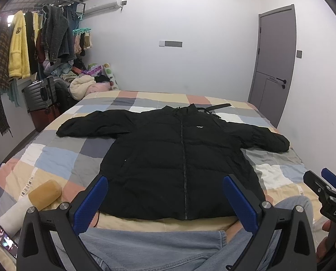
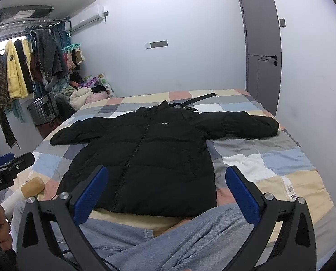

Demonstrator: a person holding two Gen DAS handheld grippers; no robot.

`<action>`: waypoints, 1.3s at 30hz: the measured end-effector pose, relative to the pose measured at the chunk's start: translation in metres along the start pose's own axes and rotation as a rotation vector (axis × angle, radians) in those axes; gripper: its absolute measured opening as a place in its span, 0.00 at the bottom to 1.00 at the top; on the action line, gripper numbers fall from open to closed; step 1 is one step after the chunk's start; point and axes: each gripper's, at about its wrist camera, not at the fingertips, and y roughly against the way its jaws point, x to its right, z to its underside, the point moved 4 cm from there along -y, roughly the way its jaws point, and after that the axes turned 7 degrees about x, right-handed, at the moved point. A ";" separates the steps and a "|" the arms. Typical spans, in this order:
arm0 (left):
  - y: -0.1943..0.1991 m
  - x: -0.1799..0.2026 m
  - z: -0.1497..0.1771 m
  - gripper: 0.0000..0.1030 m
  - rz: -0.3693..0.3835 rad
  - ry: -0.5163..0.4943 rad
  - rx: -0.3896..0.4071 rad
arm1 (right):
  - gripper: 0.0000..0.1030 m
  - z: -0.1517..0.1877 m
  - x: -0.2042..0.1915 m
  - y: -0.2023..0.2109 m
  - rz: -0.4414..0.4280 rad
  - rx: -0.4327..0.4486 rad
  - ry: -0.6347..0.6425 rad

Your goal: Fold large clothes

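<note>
— Checkered bed [image 1: 55,155] carries what?
— One black jacket [image 1: 168,158], laid flat, zipped, both sleeves spread out.
— And the claws?
— Two: left claw [image 1: 165,199] and right claw [image 2: 166,190], each wide open, gripping nothing, near the hem.

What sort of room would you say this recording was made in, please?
Most likely a home bedroom: a bed with a patchwork checked cover carries the spread-out black puffer jacket, a rack of hanging clothes stands beside it, and a wall air conditioner hangs above.
</note>
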 end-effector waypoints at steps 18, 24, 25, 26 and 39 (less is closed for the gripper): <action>-0.001 0.004 0.000 1.00 -0.001 -0.002 -0.007 | 1.00 0.003 -0.001 0.001 0.010 0.004 0.000; -0.001 0.005 0.001 1.00 0.000 0.001 -0.010 | 1.00 0.004 -0.001 0.001 -0.001 0.001 -0.007; -0.001 0.004 0.001 1.00 0.000 0.001 -0.012 | 1.00 0.005 0.000 0.000 -0.003 0.000 -0.010; -0.002 0.004 0.001 1.00 -0.001 0.000 -0.013 | 1.00 0.006 0.000 0.000 0.000 -0.003 -0.011; -0.008 0.002 0.002 1.00 -0.006 0.007 -0.030 | 1.00 0.008 0.002 -0.017 0.007 -0.053 -0.020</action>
